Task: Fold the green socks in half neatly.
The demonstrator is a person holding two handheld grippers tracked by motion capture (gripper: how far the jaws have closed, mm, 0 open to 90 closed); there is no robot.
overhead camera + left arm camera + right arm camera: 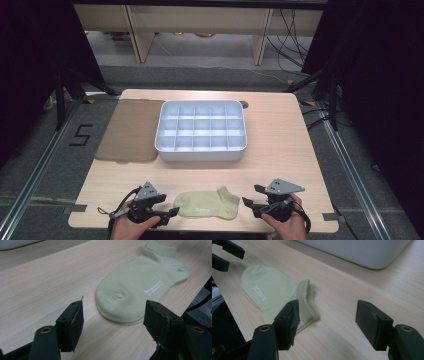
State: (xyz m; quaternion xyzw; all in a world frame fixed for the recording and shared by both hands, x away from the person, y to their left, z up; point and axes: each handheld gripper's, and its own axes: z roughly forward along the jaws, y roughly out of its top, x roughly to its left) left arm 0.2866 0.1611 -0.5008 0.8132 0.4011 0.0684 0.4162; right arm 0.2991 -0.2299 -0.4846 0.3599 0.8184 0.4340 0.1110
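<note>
Overhead, divided tray (201,150) beyond sock (207,203), close-ups showing sock lettering

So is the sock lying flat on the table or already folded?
Flat and unfolded: the sock lies spread on the table, toe to cuff in full outline, no part doubled over.

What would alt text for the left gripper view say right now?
A pale green sock lies flat on the light wooden table, toe end nearest the camera, small white print on its side. The left gripper has its two black fingers open just short of the toe, touching nothing.
</note>
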